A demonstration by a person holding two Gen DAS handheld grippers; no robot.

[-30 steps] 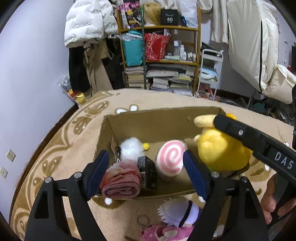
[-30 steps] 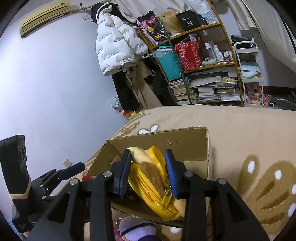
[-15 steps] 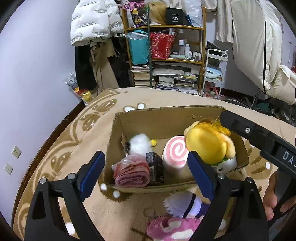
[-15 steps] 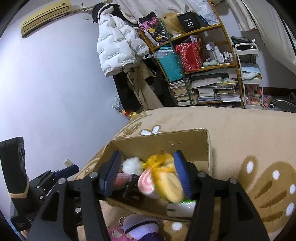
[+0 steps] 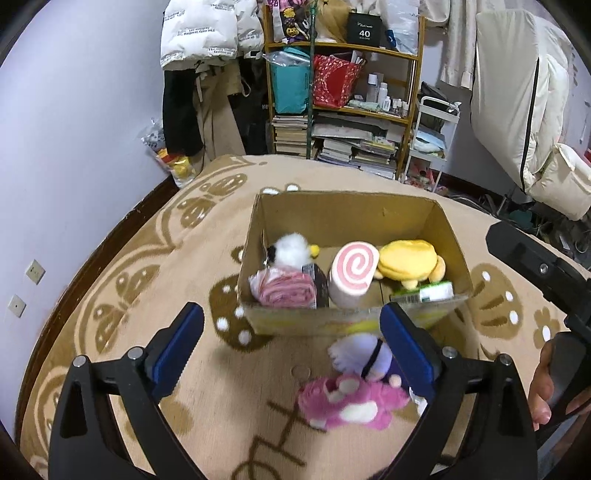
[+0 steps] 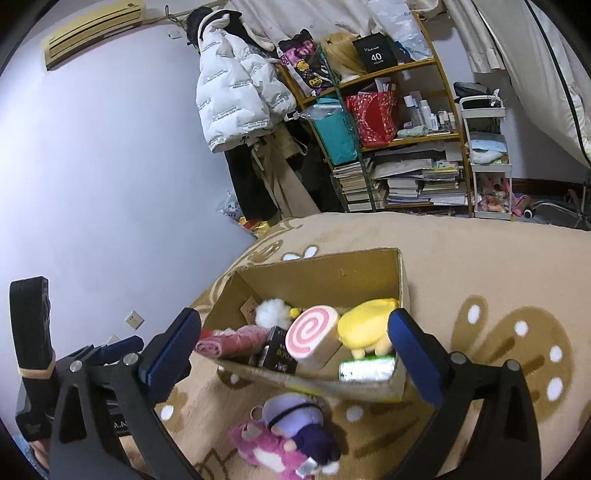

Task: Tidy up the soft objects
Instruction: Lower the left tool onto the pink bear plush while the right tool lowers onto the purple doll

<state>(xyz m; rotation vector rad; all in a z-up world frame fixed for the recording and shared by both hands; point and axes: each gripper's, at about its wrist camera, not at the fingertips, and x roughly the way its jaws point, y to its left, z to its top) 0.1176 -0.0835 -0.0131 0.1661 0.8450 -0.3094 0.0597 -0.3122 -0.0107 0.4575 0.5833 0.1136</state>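
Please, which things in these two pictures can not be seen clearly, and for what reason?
- Purple-haired doll: left wrist view, partly hidden behind the left gripper finger; its face does not show.
- Pink plush: right wrist view, blurred, partly under the doll.
- Green-and-white package in the cardboard box: print too blurred to read in either view.
- Right gripper: left wrist view, cut off by the right edge.

Even cool indoor light, fisheye-warped edges, slight motion blur

"40" on black shelf box [image 5: 364, 30]
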